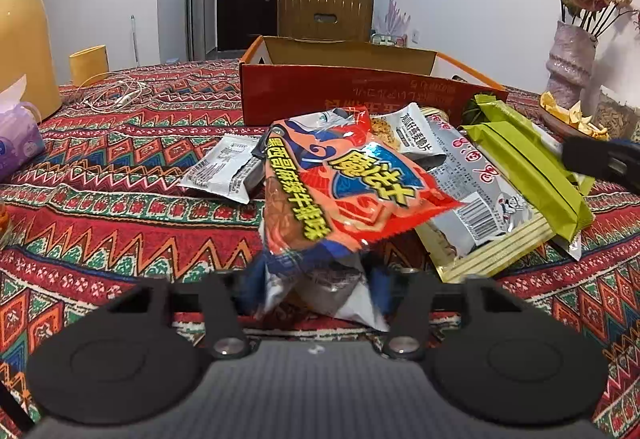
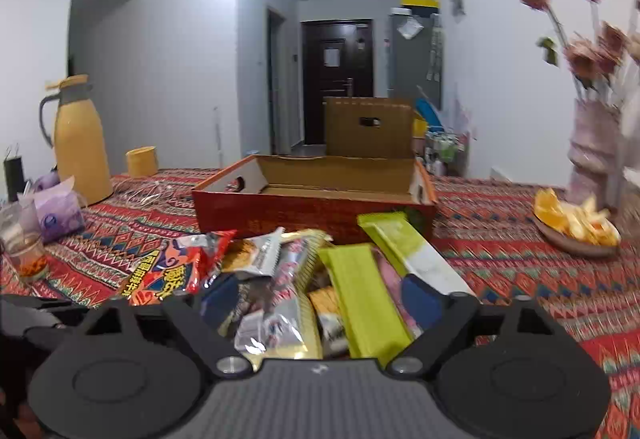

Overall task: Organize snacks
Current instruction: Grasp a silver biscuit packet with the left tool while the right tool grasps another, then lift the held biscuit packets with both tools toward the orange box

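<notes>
Only the left wrist view shows the white earphone cable on the desk and the white packet lying flat left of the pile. Only the right wrist view shows the empty floor of the red box behind the snacks.

The left tongs are clenched on the tail of the orange snack bag, tilted above the pile. The right tongs stand half open around the green packets; I cannot tell if they press.

Left gripper: matte black, blue fingertip pads, round discs outboard of jaws, silver pivot screws, grey ribbed housing behind. Right gripper: identical build.
</notes>
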Demonstrator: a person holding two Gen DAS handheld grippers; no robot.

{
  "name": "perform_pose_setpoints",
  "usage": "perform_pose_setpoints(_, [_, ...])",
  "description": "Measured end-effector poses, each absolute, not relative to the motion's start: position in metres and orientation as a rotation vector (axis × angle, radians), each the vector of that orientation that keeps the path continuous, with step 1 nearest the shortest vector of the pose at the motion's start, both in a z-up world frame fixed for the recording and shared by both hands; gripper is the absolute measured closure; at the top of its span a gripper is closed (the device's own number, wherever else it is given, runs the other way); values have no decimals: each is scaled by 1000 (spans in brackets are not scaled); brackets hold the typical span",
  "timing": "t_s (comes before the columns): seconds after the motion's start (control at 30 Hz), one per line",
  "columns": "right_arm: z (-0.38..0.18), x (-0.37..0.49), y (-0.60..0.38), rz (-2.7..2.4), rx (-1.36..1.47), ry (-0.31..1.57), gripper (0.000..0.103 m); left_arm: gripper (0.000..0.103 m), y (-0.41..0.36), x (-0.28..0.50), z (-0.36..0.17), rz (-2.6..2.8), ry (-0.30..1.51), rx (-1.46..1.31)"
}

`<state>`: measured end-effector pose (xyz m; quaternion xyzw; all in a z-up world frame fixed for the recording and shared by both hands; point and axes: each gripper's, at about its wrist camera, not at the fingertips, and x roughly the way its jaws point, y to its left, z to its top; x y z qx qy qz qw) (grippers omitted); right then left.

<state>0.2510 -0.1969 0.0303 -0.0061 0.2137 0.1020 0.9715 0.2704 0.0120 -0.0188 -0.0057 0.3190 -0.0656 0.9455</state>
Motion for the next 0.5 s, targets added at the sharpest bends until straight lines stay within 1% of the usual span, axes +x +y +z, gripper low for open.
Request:
perform_pose_setpoints(0.03, [30, 259, -192, 229, -33, 435, 26, 55, 12, 267, -17, -143, 654, -10])
perform_pose_setpoints(0.07, [30, 268, -186, 254, -52, 447, 33, 55, 13, 264, -16, -149, 656, -10])
perform_pose_setpoints(0.1, [30, 277, -181, 276, -62, 454, 37, 56, 15, 260, -14, -150, 656, -8])
perform_pose_setpoints(0.17, [28, 299, -170, 321, -67, 464, 52, 56, 21, 248, -9, -146, 645, -6])
perform_pose_setpoints(0.23, [25, 322, -158, 347, -87, 478, 56, 56, 29, 238, -5, -135, 633, -4])
perform_pose_setpoints(0.3, [21, 345, -147, 361, -100, 499, 59, 56, 41, 229, 1, -109, 619, -7])
perform_pose_setpoints(0.37, [12, 368, -138, 347, -119, 531, 70, 55, 53, 222, 6, -73, 604, -15])
perform_pose_setpoints(0.4, [7, 377, -135, 332, -128, 552, 73, 55, 58, 220, 9, -51, 596, -19])
perform_pose_setpoints(0.5, [-3, 384, -121, 321, -192, 534, 82, 55, 69, 215, 16, -3, 575, -25])
